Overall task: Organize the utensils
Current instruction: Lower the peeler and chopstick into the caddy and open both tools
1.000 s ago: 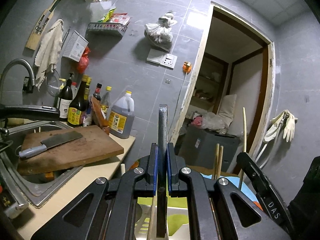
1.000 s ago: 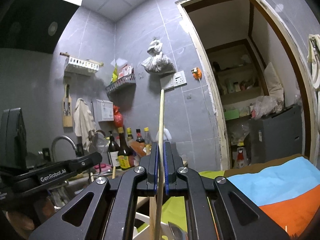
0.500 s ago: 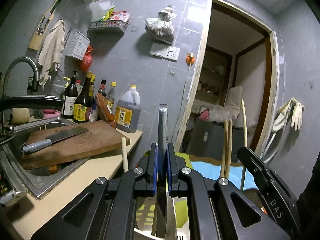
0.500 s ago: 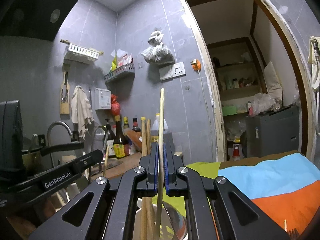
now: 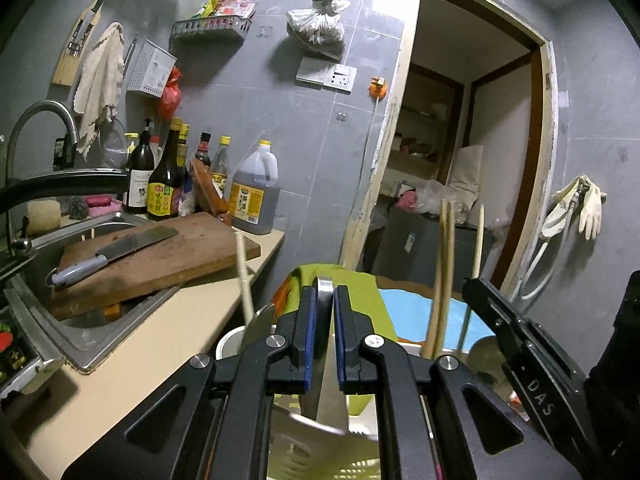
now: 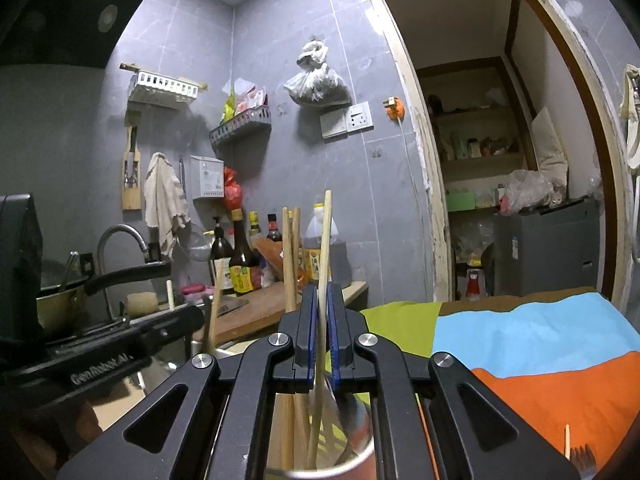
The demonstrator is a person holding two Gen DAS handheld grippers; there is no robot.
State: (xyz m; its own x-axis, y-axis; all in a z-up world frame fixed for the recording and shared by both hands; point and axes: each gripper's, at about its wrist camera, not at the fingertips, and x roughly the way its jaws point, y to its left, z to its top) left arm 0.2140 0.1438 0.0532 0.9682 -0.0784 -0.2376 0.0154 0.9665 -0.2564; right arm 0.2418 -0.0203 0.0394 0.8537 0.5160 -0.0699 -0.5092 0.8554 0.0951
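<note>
My left gripper (image 5: 321, 300) holds a flat metal utensil handle (image 5: 325, 312) between its blue pads; the jaws stand slightly apart around it, and its lower end blurs over a slotted rack. My right gripper (image 6: 319, 304) is shut on a pale wooden chopstick (image 6: 325, 236), whose lower end is inside a metal cup (image 6: 344, 468). Two more wooden chopsticks (image 6: 291, 256) stand in that cup; they also show in the left wrist view (image 5: 443, 280). The right gripper body shows at the lower right of the left wrist view (image 5: 520, 352).
A sink (image 5: 44, 312) with a wooden cutting board (image 5: 160, 256) and a cleaver (image 5: 116, 252) lies left. Sauce bottles (image 5: 168, 184) and an oil jug (image 5: 256, 196) stand by the wall. A green, blue and orange cloth (image 6: 520, 344) covers the surface right. A doorway (image 5: 460, 140) is behind.
Both grippers have moved down. The metal handle now sticks out far less above the left pads. The right chopstick has sunk into the cup beside the others.
</note>
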